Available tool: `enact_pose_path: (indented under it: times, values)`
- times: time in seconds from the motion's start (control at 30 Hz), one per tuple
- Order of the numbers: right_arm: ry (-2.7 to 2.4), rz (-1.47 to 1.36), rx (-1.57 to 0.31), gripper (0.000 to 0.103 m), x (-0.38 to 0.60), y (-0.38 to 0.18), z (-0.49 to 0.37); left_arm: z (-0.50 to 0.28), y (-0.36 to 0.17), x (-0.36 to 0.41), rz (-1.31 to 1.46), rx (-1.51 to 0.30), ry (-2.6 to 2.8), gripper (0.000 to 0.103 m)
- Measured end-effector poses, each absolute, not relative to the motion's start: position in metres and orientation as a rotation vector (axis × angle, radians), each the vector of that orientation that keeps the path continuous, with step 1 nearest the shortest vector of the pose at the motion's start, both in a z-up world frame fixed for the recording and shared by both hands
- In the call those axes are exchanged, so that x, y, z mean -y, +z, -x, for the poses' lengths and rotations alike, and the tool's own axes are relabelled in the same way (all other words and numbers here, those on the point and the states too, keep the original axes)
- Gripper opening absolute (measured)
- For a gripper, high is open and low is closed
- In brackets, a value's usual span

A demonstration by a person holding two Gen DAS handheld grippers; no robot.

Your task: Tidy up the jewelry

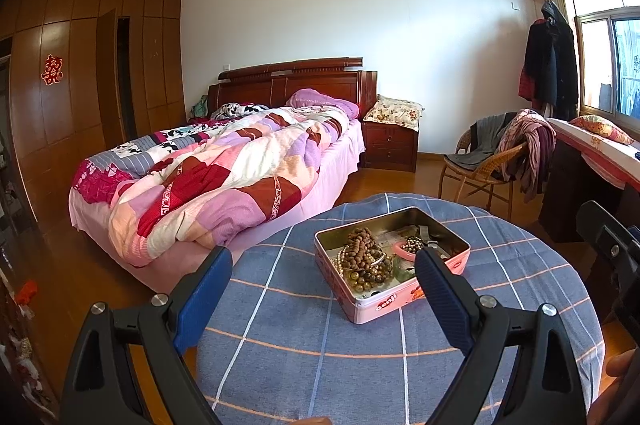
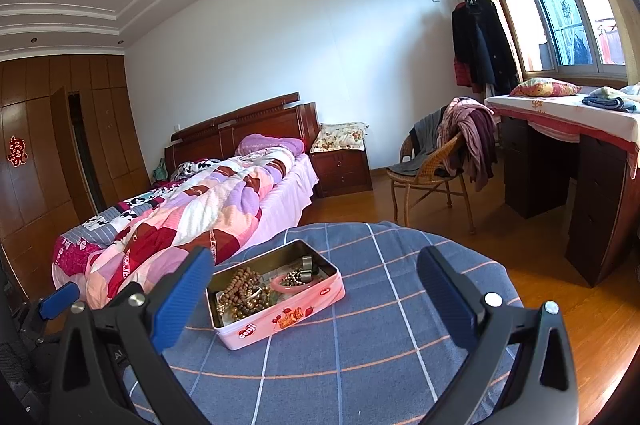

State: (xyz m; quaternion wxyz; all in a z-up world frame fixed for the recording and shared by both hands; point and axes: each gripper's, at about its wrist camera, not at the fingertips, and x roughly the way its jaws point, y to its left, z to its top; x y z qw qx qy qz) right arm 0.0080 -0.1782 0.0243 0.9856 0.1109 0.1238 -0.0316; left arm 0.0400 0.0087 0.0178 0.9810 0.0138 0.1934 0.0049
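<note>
An open pink tin box (image 1: 404,299) (image 2: 288,321) stands on a round table with a blue checked cloth (image 1: 304,337) (image 2: 380,337). Inside lie brown bead strands (image 1: 362,245) (image 2: 244,285), a pearl strand (image 1: 341,261), a pink bangle (image 1: 402,252) (image 2: 280,284) and other small pieces. My left gripper (image 1: 322,265) is open and empty, held above the table just short of the box. My right gripper (image 2: 316,267) is open and empty, above the table to the right of the box. The right gripper shows at the right edge of the left wrist view (image 1: 612,245).
A bed with a patchwork quilt (image 1: 224,181) (image 2: 192,209) stands close behind the table on the left. A wicker chair with clothes (image 1: 492,161) (image 2: 436,161) and a dark desk (image 2: 560,165) stand on the right. The floor is wood.
</note>
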Motion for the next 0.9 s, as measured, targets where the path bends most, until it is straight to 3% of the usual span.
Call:
enact_pose_path:
  times: [0.9]
  values:
    - [-0.059, -0.222, -0.271, 0.103, 0.1735, 0.0199, -0.0105, -0.0489, 0.0091, -0.015, -0.009, -0.453, 0.039, 0.093]
